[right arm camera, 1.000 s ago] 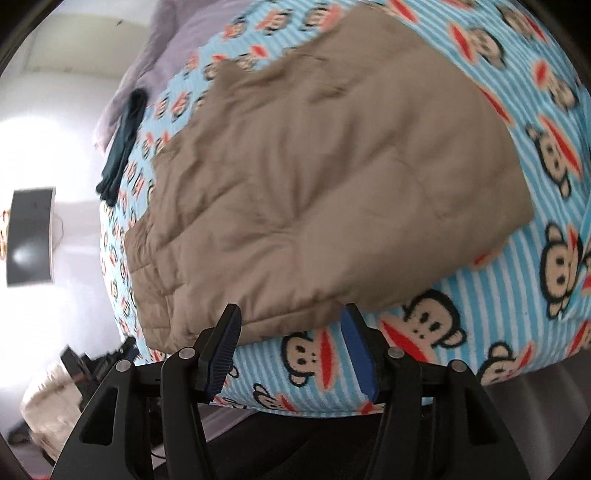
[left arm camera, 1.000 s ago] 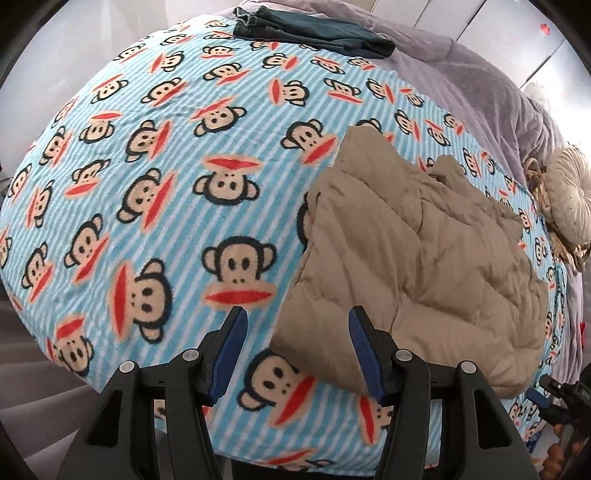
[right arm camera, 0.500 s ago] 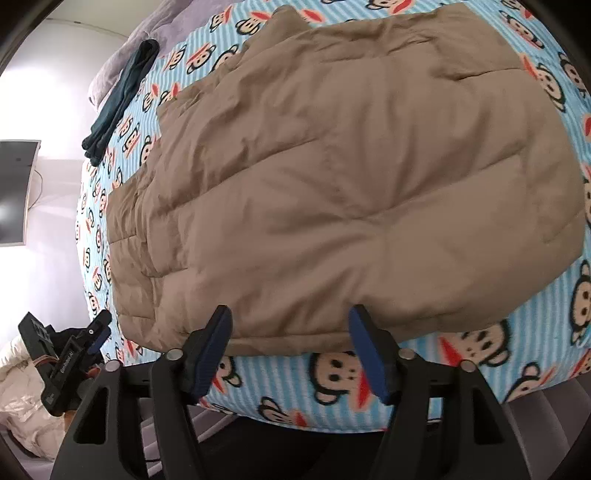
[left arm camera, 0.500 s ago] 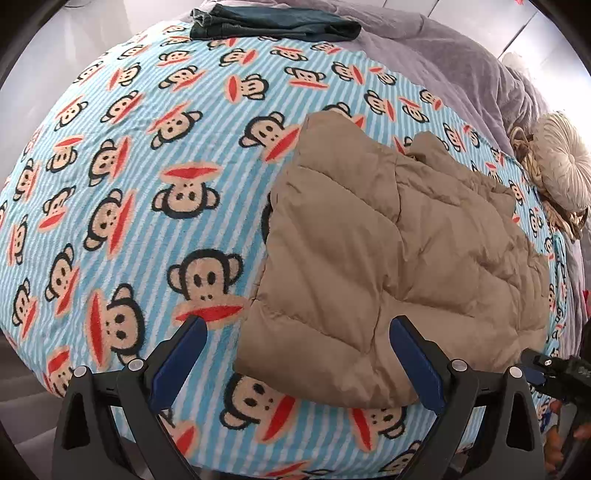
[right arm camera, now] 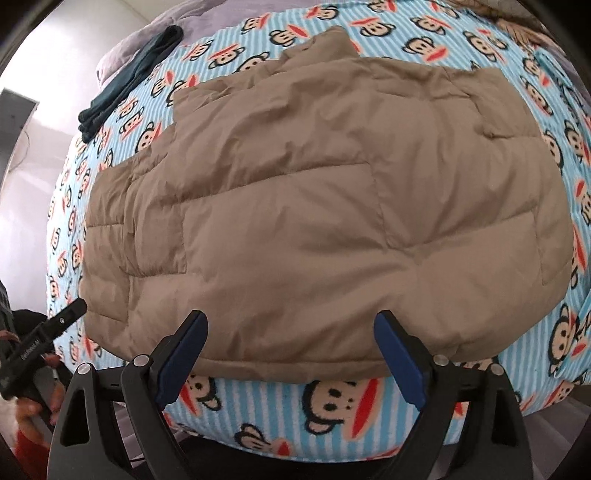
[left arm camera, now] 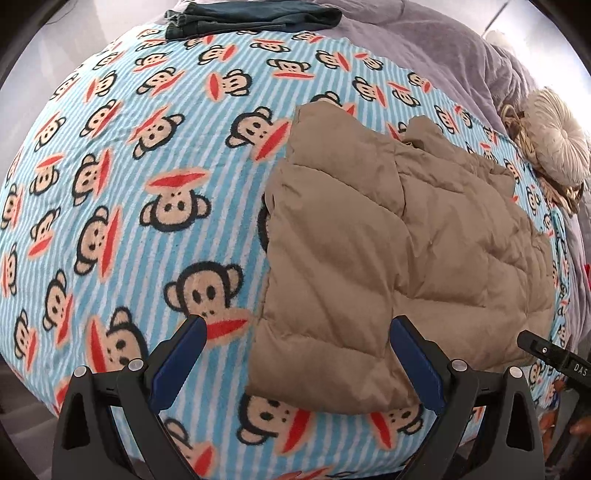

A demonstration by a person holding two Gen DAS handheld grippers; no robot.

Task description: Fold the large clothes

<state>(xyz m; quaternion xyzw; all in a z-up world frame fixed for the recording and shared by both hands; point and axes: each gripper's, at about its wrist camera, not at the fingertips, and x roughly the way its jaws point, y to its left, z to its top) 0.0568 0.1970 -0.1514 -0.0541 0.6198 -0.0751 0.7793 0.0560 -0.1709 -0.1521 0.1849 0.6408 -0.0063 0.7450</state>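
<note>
Left gripper (left arm camera: 297, 334): its jaws are standing wide apart with nothing clamped; the near left corner of the jacket is showing in the gap between the blue pads, and no pad is pressing on it.
Right gripper (right arm camera: 291, 328): its jaws are opening and already gaping wide; the near hem of the jacket is lying across the gap, gripped by neither pad.
Jacket (right arm camera: 314, 206): a tan quilted one, lying folded and flat on the blanket, its hem running along the near edge of the bed.
Blanket (left arm camera: 147, 166): blue and white stripes with monkey faces, covering the bed under the jacket.
Dark clothes (left arm camera: 255, 16): a folded navy pile sitting at the far end of the blanket, well apart from the jacket.
Cushion (left arm camera: 557, 136): round and cream, resting at the far right beside a grey quilt (left arm camera: 424, 33).
</note>
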